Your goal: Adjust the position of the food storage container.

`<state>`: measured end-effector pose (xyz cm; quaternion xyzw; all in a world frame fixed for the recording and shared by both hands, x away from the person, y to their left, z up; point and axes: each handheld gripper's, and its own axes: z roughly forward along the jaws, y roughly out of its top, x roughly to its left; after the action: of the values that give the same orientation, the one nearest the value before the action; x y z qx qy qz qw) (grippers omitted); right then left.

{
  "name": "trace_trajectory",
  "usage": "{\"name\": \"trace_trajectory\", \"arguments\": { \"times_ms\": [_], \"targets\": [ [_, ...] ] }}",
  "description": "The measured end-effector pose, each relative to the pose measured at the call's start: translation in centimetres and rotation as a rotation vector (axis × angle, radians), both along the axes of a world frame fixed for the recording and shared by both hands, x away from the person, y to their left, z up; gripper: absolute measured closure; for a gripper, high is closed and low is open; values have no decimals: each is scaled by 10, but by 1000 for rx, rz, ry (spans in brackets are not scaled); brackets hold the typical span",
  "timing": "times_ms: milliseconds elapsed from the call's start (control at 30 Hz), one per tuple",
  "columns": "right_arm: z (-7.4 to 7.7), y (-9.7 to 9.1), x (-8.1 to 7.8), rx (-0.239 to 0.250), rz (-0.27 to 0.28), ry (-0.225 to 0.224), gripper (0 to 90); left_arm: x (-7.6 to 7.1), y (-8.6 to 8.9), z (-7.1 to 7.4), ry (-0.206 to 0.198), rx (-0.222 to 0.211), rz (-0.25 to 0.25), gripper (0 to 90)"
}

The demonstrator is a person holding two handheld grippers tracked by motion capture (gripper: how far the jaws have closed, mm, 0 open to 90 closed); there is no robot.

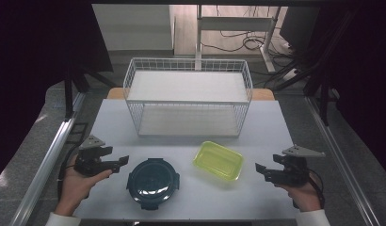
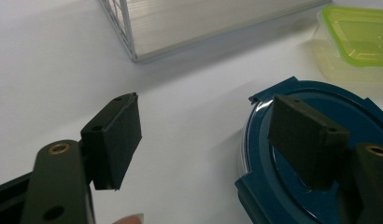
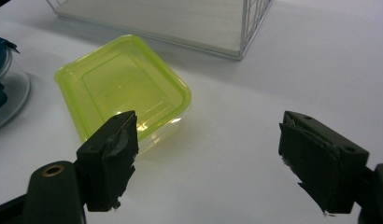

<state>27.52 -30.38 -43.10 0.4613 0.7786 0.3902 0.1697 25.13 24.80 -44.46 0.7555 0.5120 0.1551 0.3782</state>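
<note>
A round container with a dark teal clip-on lid (image 1: pixel 153 182) (image 2: pixel 301 154) lies on the white table (image 1: pixel 200 197), front and centre. To its right lies a rectangular yellow-green lidded box (image 1: pixel 218 160) (image 3: pixel 122 86). My left gripper (image 1: pixel 116 160) (image 2: pixel 213 142) hovers just left of the round container, jaws wide apart with nothing between them. My right gripper (image 1: pixel 262 172) (image 3: pixel 208 161) is held right of the yellow-green box, open and empty; one jaw stands in front of the box's near corner in the right gripper view.
A white wire basket rack (image 1: pixel 188 96) with two shelves stands at the back middle of the table. A person's hands hold both grippers from the front edge. Metal rails run along both sides of the table, and cables lie on the floor beyond.
</note>
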Motion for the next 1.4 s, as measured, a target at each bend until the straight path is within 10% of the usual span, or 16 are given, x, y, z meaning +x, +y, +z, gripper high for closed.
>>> {"name": "trace_trajectory", "arguments": {
  "times_ms": [467, 1067, 1400],
  "targets": [
    [-4, 0, 1, -21, 1, 14, 207, 9, -2, -8, 32, 58, 17, 340],
    [-7, 1, 3, -29, 2, 23, 209, 27, -19, -24, 138, 134, -106, 812],
    [-8, -1, 3, -34, -3, 28, 209, 27, -23, -31, 194, 142, -163, 900]
  ]
}}
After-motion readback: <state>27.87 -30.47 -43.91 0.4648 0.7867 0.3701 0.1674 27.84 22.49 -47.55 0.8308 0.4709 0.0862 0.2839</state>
